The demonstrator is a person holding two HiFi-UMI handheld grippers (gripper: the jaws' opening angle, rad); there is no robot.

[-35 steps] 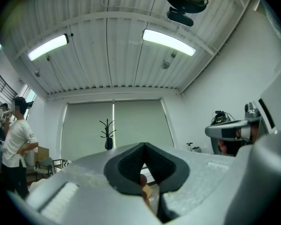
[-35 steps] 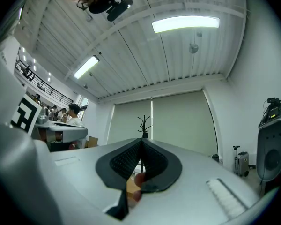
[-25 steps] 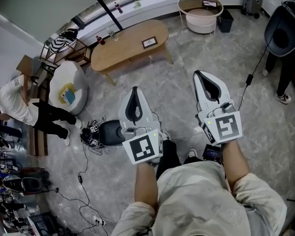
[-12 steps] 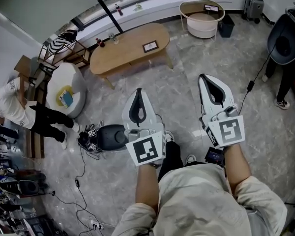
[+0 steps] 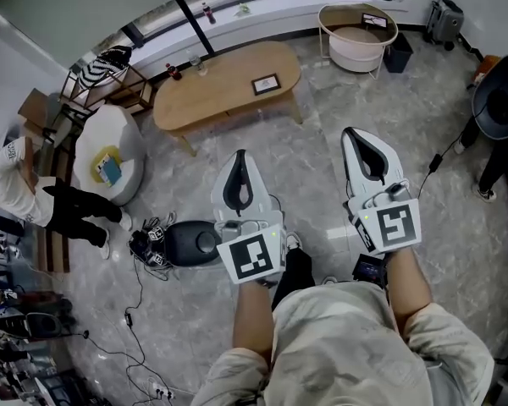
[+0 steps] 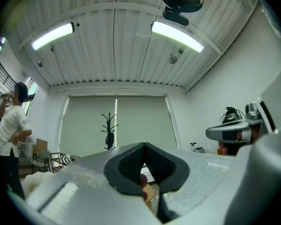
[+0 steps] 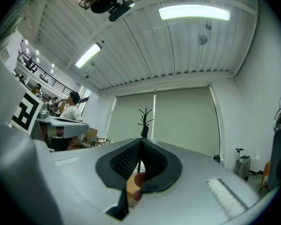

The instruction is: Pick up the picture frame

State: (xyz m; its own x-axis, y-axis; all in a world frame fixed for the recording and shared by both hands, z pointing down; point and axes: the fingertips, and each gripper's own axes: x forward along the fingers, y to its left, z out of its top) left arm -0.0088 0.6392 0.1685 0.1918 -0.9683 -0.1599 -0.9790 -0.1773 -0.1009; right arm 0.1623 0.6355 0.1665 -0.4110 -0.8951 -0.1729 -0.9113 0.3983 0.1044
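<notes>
Head view, left to right:

1. A person (image 5: pixel 17 184) stands at the 9 o'clock edge.
2. A white armchair (image 5: pixel 110 146) is just beside the person, with a small blue-and-yellow item on its seat.
3. A black round unit (image 5: pixel 190 242) sits on the floor at 4 o'clock from the armchair. Cables (image 5: pixel 148 239) are tangled against its left side.
4. An oval wooden table (image 5: pixel 220 91) stands at 12 o'clock. Small bottles (image 5: pixel 173 70) stand near its left end.
5. The frame (image 5: pixel 266 84) lies flat on the right half of the tabletop, untouched.
6. The left gripper (image 5: pixel 240 157) is held over the floor. Its jaws are fully together with nothing between the pads. The frame is at 1 o'clock from its tip, well apart.
7. The right gripper (image 5: pixel 349 135) is level with the left one. Its jaws are also pressed together and hold nothing. The frame is at 10 o'clock from its tip.
8. Bare marble floor (image 5: pixel 313 134) and the table's near edge lie between both grippers and the frame.
9. A round tub (image 5: pixel 356 53) on thin legs stands at 1 o'clock, with a dark bin (image 5: pixel 398 53) touching its right side.
10. A black chair (image 5: pixel 499 108) is at the 3 o'clock edge.

Both gripper views point at a blind-covered window with a coat stand (image 6: pixel 109 130) in front of it.
</notes>
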